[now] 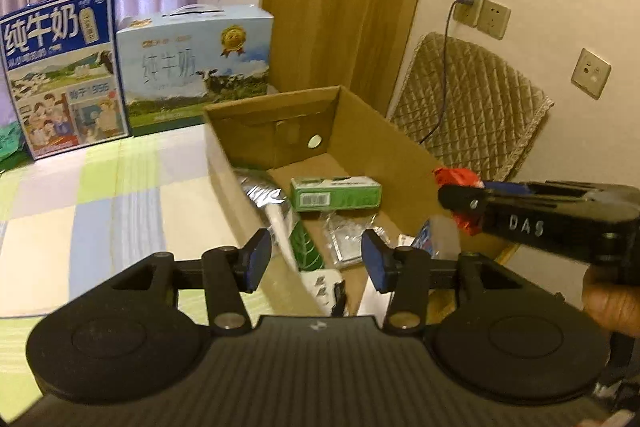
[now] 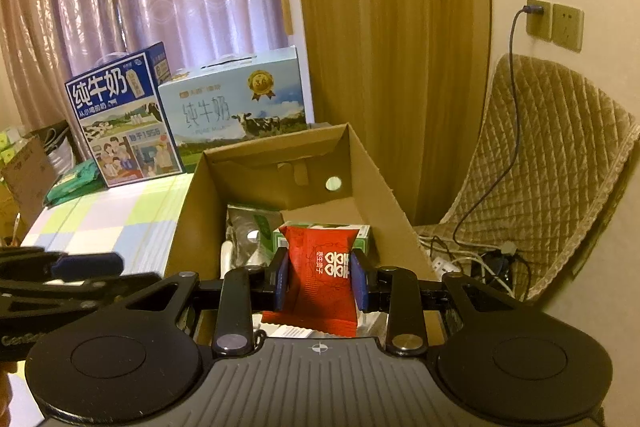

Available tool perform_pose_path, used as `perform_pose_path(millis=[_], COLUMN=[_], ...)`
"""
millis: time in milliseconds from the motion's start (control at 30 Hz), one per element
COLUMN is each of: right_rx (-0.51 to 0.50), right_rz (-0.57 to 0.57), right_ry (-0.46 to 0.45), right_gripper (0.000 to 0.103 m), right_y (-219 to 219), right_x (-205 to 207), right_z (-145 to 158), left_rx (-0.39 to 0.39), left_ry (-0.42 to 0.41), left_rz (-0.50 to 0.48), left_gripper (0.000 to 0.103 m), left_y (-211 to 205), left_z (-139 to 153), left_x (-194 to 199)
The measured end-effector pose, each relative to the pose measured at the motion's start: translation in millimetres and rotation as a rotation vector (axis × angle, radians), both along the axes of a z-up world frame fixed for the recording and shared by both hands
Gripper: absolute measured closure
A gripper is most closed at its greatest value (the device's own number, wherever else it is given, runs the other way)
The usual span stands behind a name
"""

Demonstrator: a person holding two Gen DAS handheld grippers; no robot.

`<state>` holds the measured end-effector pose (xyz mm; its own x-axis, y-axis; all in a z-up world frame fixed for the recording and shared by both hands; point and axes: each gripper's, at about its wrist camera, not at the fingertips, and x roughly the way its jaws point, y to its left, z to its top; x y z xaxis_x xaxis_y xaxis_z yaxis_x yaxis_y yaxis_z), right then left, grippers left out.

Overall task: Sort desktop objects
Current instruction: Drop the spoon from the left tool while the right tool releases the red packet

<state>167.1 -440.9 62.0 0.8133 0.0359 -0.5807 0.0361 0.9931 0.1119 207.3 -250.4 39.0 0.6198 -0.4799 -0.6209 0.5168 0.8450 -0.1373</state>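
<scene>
An open cardboard box stands on the checked tablecloth. Inside lie a green carton, a silver and green pouch and clear wrappers. My right gripper is shut on a red sachet with white characters, held above the box's near end. In the left wrist view that gripper comes in from the right over the box's right wall with the red sachet. My left gripper hangs open over the box's near left wall, empty.
Two milk cartons stand at the table's far edge before a pink curtain. A quilted chair with cables and a power strip sits right of the box. A green packet lies far left. A hand holds the right gripper.
</scene>
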Motion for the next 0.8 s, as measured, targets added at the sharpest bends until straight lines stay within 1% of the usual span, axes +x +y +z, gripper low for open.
perform_pose_path(millis=[100, 333, 367, 400, 433, 467, 533, 667, 733, 800], right_rx=[0.009, 0.035, 0.039, 0.044, 0.046, 0.052, 0.060, 0.076, 0.085, 0.099], right_rz=[0.001, 0.035, 0.044, 0.052, 0.045, 0.034, 0.027, 0.000, -0.013, -0.025], right_ry=[-0.001, -0.011, -0.018, -0.023, -0.030, -0.044, -0.067, -0.069, -0.061, -0.050], right_gripper=[0.074, 0.074, 0.071, 0.056, 0.045, 0.035, 0.035, 0.033, 0.029, 0.019], right_y=[1, 8, 9, 10, 10, 9, 5, -3, -8, -11], right_x=[2, 8, 10, 11, 12, 11, 7, -4, -11, -20], right_z=[0, 2, 3, 3, 4, 5, 7, 11, 13, 15], left_rx=[0.003, -0.008, -0.010, -0.009, -0.008, -0.006, 0.000, -0.001, -0.010, -0.004], left_ry=[-0.011, -0.030, -0.032, -0.034, -0.037, -0.041, -0.045, -0.055, -0.054, -0.073], left_rz=[0.000, 0.006, 0.007, 0.010, 0.011, 0.013, 0.014, 0.040, 0.048, 0.053], left_gripper=[0.055, 0.052, 0.051, 0.048, 0.045, 0.044, 0.039, 0.036, 0.030, 0.025], left_y=[7, 14, 15, 16, 17, 18, 22, 32, 38, 40], left_z=[1, 6, 6, 7, 7, 7, 8, 10, 12, 15], left_x=[-4, -9, -9, -10, -11, -12, -15, -24, -31, -41])
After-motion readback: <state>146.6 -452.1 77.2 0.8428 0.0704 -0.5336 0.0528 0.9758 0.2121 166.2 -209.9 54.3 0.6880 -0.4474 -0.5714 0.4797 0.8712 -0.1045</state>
